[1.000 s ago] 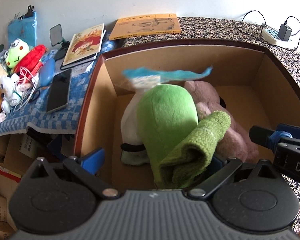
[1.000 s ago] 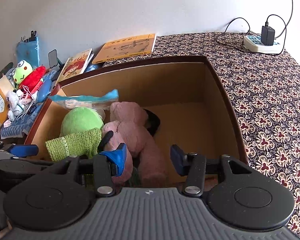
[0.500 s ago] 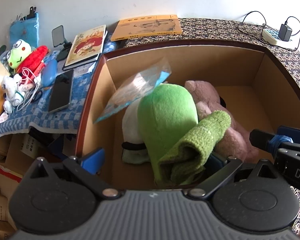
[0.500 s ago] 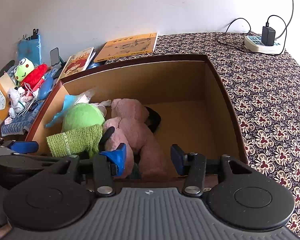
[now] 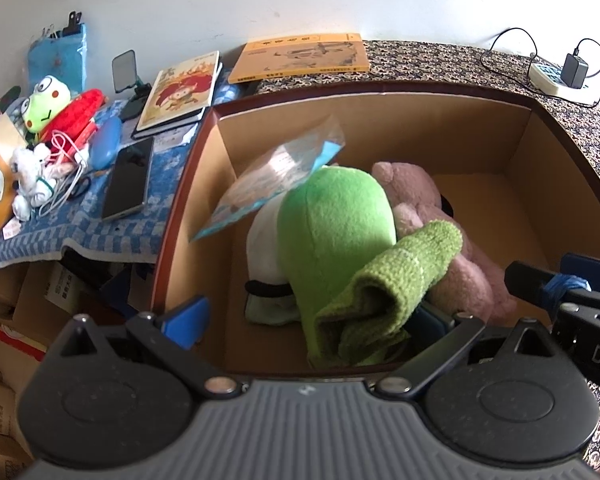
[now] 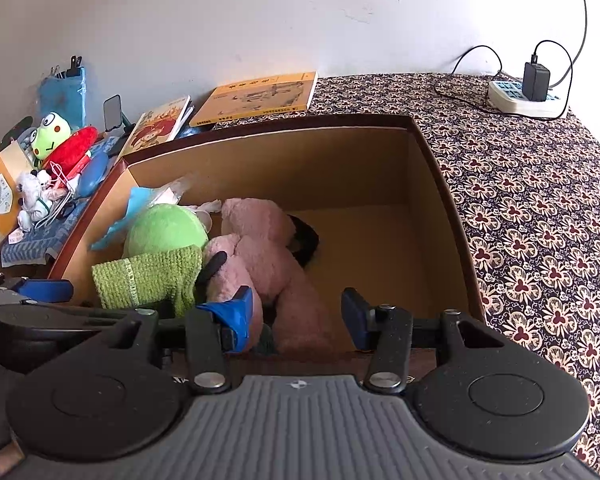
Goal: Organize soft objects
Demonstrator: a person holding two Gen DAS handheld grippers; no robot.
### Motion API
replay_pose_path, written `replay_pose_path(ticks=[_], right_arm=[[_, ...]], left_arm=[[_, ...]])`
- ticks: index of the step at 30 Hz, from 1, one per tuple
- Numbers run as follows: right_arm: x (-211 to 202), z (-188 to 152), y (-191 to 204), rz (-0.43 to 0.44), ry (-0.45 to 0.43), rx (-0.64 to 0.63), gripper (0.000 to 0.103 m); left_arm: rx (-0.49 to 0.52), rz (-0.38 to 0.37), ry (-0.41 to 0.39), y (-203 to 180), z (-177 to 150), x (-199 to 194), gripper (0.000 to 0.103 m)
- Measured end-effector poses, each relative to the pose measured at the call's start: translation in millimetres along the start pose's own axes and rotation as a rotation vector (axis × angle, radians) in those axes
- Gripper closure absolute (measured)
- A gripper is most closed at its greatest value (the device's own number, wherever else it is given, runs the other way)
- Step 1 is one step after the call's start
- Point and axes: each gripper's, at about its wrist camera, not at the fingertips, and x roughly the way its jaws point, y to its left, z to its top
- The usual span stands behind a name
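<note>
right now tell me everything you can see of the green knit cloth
The green knit cloth is a loosely rolled, chunky-knit piece in olive green with a paler stitched band across it. It lies in the cardboard box, draped over the green plush and leaning against the pink plush. Its open end points toward the left gripper, whose fingers stand apart on either side of it; whether one pad touches it is unclear.

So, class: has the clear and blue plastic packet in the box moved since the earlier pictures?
Yes. The plastic packet has tipped and dropped leftward, from lying flat above the green plush to leaning toward the cardboard box left wall.
</note>
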Motion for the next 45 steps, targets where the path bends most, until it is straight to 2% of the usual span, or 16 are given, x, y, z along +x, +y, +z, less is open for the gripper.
replay_pose_path(ticks=[22,35,45], right_arm=[[-5,-4,-3,0.010,-0.005,-0.005,0.069],[-4,-4,-6,0.011,0.006,0.000,0.069],[-11,1,-13,0.015,-0.024,0.054,0.069]], left_arm=[[0.008,0.042,-0.005,-8,-2,-5,0.001],[0.003,0.014,-0.003,-9,-2,-3,0.001],[0.001,0.027,-0.141,-6,5,-24,0.001]])
